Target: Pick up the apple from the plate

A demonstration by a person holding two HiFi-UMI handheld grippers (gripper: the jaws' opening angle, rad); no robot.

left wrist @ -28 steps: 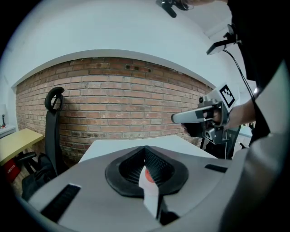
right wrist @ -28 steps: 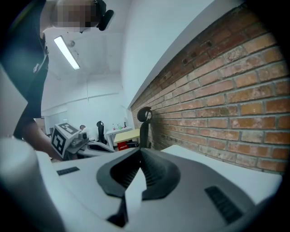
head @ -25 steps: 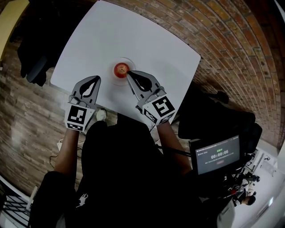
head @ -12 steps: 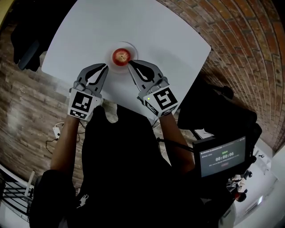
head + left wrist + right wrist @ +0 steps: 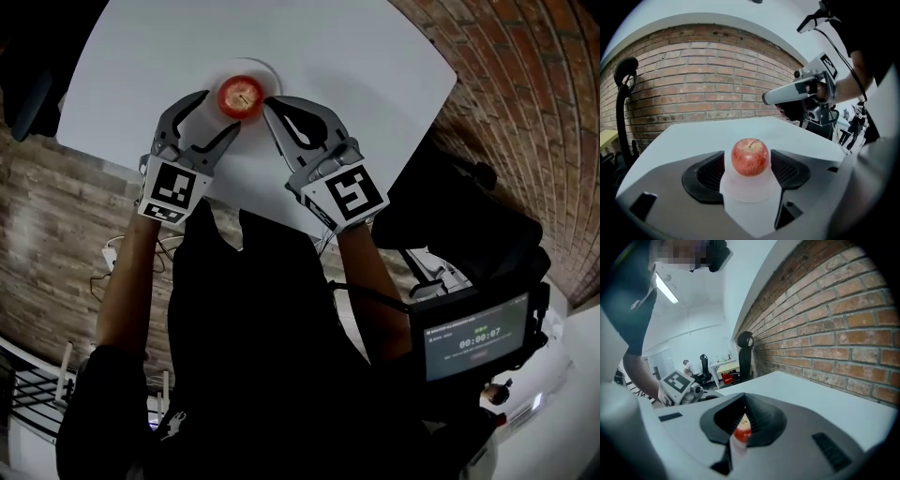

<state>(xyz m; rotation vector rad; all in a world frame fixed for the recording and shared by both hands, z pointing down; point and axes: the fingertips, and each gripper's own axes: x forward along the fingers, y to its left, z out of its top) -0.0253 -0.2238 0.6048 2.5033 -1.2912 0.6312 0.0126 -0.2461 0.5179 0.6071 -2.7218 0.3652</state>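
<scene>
Half done at best. Reached red round apple on small translucent plate, on white table; not lifted. Just been opening left gripper jaws: wide now, either side of apple, no pad contact seen. Right gripper just beside plate, jaws pinched to slit, holding nothing. Left to do: close on apple, raise clear of plate.
</scene>
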